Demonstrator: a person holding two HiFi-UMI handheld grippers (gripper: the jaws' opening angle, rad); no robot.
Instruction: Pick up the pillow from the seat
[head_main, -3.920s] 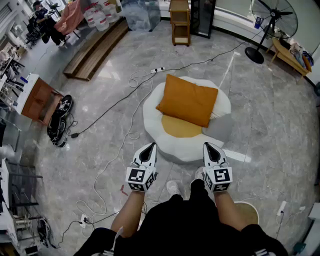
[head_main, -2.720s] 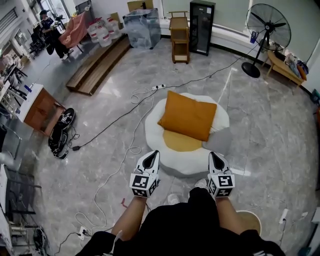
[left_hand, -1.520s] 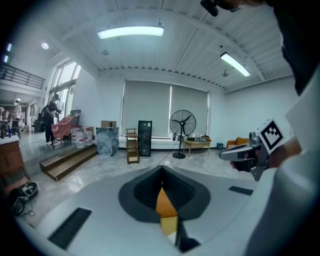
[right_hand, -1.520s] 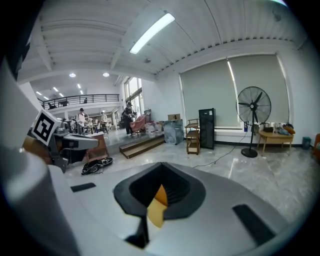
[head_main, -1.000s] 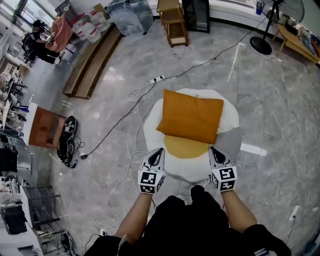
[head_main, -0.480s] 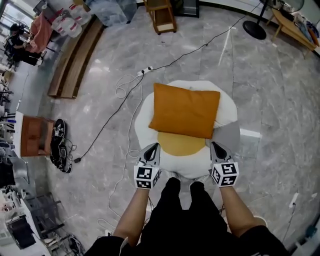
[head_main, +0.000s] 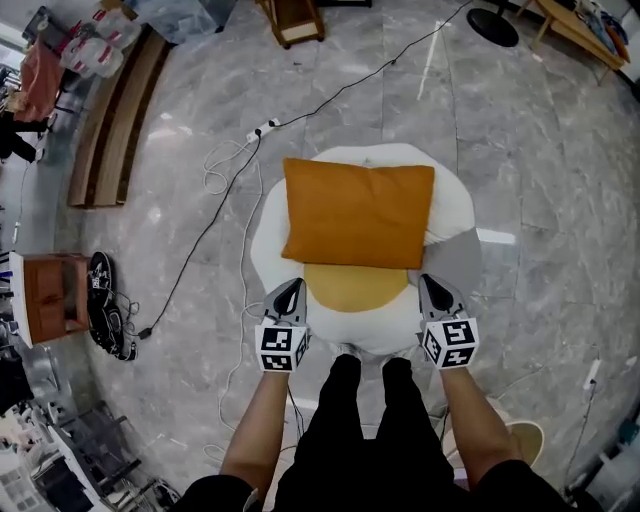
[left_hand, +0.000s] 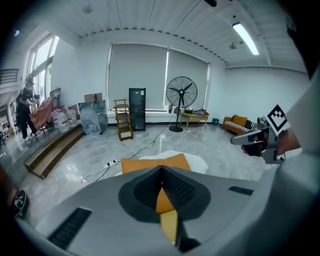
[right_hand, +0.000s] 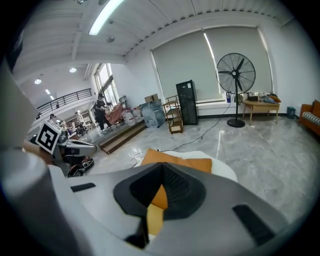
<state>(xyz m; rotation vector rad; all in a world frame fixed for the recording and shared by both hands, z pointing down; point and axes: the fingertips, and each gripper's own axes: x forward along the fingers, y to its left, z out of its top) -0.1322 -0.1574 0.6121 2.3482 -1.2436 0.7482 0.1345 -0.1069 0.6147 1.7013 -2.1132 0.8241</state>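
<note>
An orange square pillow (head_main: 358, 213) lies on a round white seat (head_main: 445, 203) shaped like a fried egg, with a yellow centre (head_main: 352, 286) showing just below the pillow. My left gripper (head_main: 290, 293) hovers at the seat's near left rim, shut and empty. At the near right rim my right gripper (head_main: 433, 288) is also shut with nothing held. Both point toward the pillow and stay short of it. The pillow (left_hand: 152, 162) lies ahead in the left gripper view, and the pillow (right_hand: 175, 162) also appears in the right gripper view.
A black power cable (head_main: 215, 215) and white cords run across the grey marble floor left of the seat. A wooden stool (head_main: 291, 17) stands beyond it, a brown box (head_main: 50, 296) and shoes at far left. A standing fan (left_hand: 181, 95) is at the back.
I have stepped closer to the seat, so pillow and seat sit lower and nearer in the head view. Both grippers now reach the seat's near rim, still shut.
</note>
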